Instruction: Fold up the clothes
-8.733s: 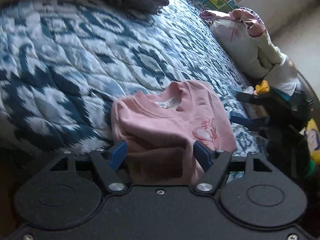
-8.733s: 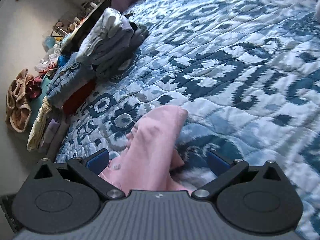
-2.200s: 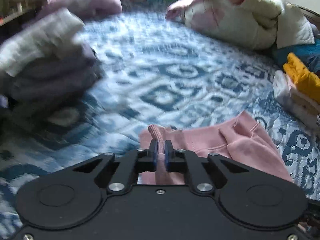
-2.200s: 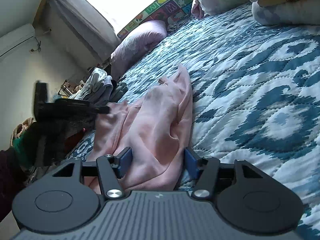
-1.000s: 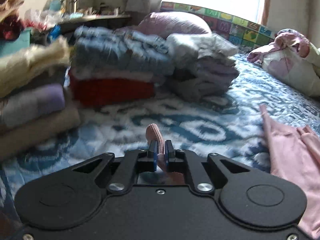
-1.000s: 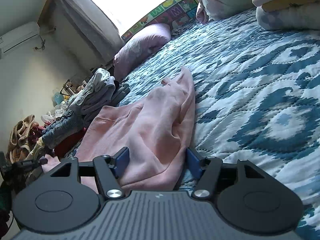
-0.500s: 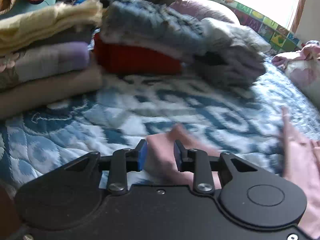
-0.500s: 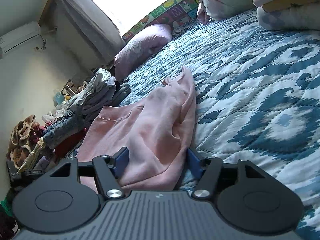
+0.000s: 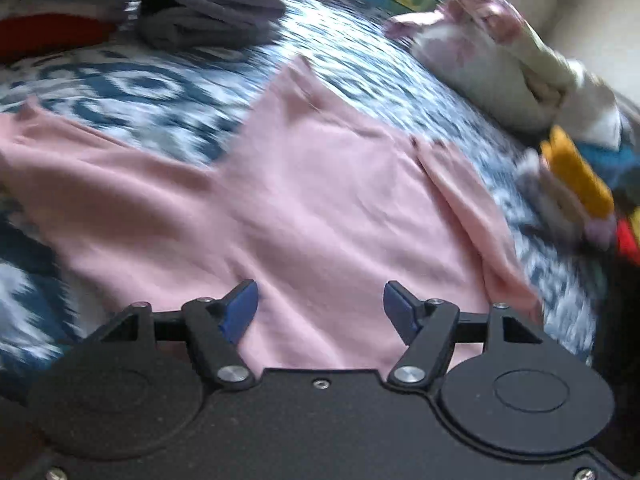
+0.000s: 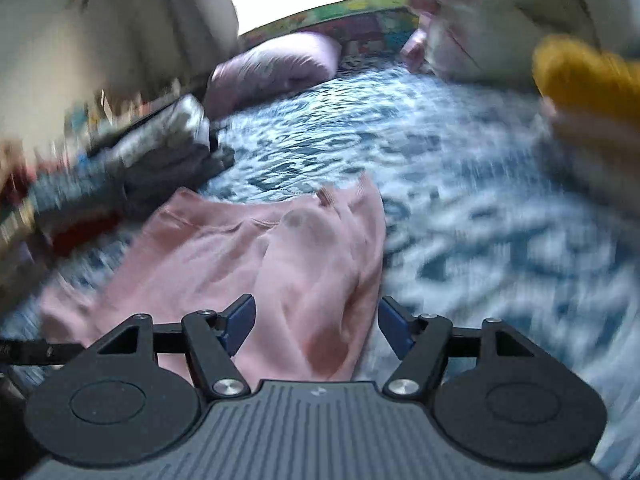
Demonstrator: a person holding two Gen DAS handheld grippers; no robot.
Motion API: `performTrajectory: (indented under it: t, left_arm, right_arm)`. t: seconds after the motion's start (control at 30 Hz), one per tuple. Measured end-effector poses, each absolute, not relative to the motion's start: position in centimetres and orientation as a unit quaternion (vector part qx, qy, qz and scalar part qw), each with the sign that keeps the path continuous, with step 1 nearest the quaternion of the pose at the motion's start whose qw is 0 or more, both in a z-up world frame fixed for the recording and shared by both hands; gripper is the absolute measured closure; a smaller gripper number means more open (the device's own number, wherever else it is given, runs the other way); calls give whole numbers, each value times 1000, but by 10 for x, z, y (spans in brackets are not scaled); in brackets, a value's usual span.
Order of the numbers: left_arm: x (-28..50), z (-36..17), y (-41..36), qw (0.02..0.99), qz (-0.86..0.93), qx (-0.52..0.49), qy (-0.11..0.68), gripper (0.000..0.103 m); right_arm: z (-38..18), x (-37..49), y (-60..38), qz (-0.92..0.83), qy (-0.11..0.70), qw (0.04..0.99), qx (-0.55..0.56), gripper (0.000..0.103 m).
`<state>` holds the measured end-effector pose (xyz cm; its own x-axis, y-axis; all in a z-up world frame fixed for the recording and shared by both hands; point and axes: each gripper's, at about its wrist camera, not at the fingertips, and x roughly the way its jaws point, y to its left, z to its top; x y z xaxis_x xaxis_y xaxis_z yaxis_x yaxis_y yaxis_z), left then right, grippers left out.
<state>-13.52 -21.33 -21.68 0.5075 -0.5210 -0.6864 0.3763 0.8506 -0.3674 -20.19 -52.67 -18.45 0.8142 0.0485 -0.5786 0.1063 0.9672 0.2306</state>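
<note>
Left tongs: my left tongs point(image 9: 320, 310) have their jaws wide apart; they have just been opening, and the blue pads point(image 9: 239, 312) press on nothing. I see pink cloth lying under the gap, not pinched.

Right tongs: my right tongs point(image 10: 316, 322) also stand wide, having just opened a little further. Cloth shows between the pads, but neither pad presses on it as far as I can tell.

Pink sweatshirt: the pink sweatshirt point(image 9: 320, 200) lies spread on the bed just ahead of both tongs. In my left view one sleeve runs out to the left across the quilt and the other is folded in along the right edge. In my right view point(image 10: 256, 256) I see its ribbed neckline at the far side and the right-hand part doubled over.

Bed quilt: the blue and white patterned quilt point(image 10: 460, 200) carries everything; it is badly smeared by motion blur in both views.

Folded stacks: a stack of grey folded clothes point(image 9: 216, 12) sits beyond the sweatshirt at the left, with a red piece point(image 9: 52, 32) beside it. The same pile point(image 10: 160, 148) shows at the left in my right view.

Far right pile: a pale bundle point(image 9: 500, 68) and a mustard-yellow item point(image 9: 576, 172) lie at the right, apart from the sweatshirt.

Pillow: a mauve pillow point(image 10: 276, 68) rests at the head of the bed.
</note>
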Motion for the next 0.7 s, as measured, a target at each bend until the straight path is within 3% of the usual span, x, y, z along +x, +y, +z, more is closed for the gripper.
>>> performTrajectory:
  t: [0.13, 0.63, 0.67, 0.7]
  left_arm:
    - [-130, -227, -216, 866, -274, -84, 410, 34]
    - [-110, -235, -201, 841, -308, -157, 416, 33]
    - [-109, -235, -200, 839, -309, -160, 417, 33]
    - [-109, -235, -199, 839, -310, -161, 417, 33]
  right_arm:
    - [-171, -149, -514, -9, 352, 935, 43, 47]
    - [-204, -13, -463, -55, 443, 890, -93, 50]
    - [-205, -10, -465, -57, 444, 890, -90, 53]
    - [-206, -8, -468, -59, 446, 889, -82, 70]
